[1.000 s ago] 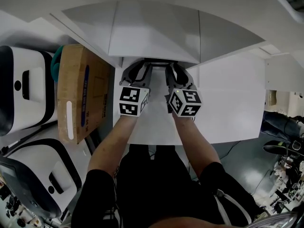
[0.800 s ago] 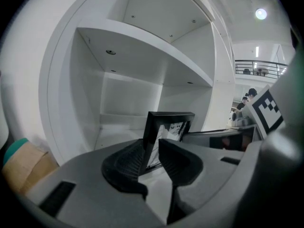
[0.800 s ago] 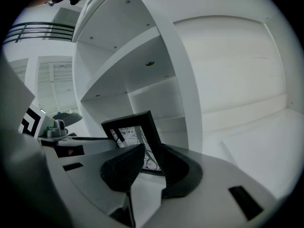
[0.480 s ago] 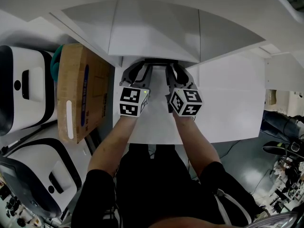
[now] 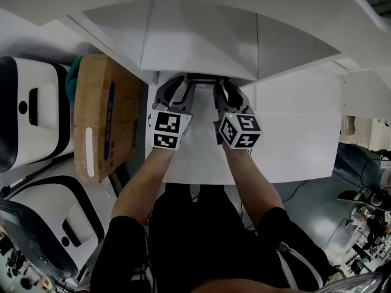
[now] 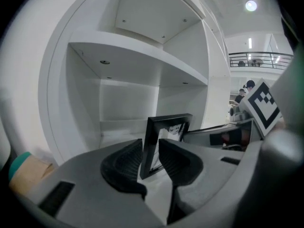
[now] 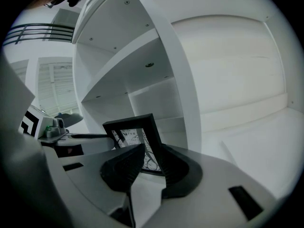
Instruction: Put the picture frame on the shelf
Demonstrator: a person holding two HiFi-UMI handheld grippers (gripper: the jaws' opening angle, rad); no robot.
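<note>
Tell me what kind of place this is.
Probably a lab or workshop hall, not a home. A bare white shelf unit stands beside a cardboard box and bulky white-and-black machines. There are cables and clutter on the floor and an upper-level railing beyond.

Grey left gripper (image 6: 151,161), black ribbed pads closed on the left edge of an upright black rectangular picture frame (image 6: 169,119), facing a white shelf unit (image 6: 137,56).

open shelf bay (image 6: 128,106) ahead, board (image 6: 137,56) overhead, side walls (image 6: 83,103) close, cardboard box (image 5: 101,115) off left
</note>
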